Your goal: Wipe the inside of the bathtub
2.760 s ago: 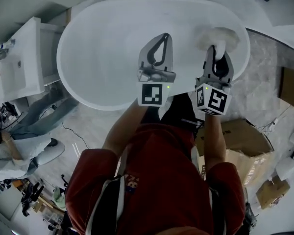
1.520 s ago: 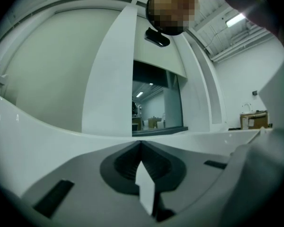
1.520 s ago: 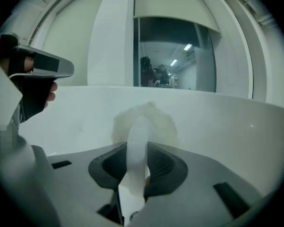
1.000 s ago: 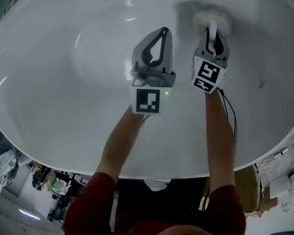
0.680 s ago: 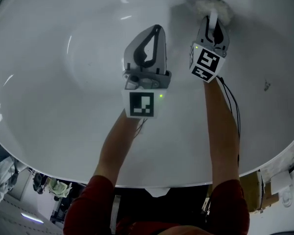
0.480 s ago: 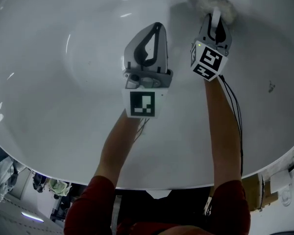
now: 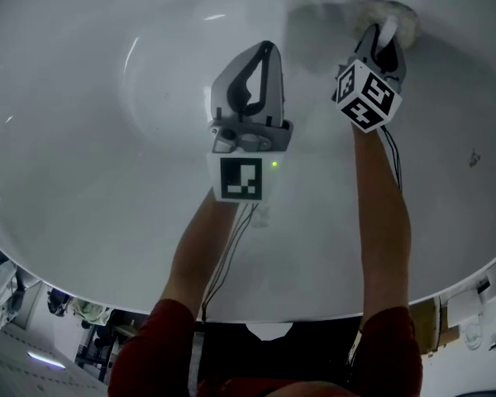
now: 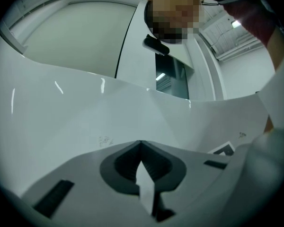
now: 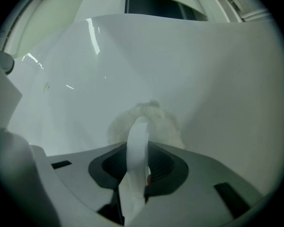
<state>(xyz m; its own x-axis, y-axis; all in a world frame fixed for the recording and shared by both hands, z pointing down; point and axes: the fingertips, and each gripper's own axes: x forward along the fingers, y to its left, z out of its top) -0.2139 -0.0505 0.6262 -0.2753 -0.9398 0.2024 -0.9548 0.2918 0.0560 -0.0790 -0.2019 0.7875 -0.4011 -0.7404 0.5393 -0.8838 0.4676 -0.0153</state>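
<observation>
Pinches the white strap loop (image 9: 138, 136) of a fluffy white pad (image 7: 372, 8) in the right tool (image 7: 385, 33), at one o'clock on the glossy white oval bathtub (image 7: 83, 139) wall. Holds left tool (image 7: 268, 51) closed, empty. Probably light, squashy; best taken by strap.

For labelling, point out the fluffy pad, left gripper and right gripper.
fluffy pad (image 9: 159, 121): right gripper view, its fluffy body.
left gripper (image 7: 269, 50): head view, closed jaw tips.
right gripper (image 7: 386, 33): head view, jaw tips.
</observation>
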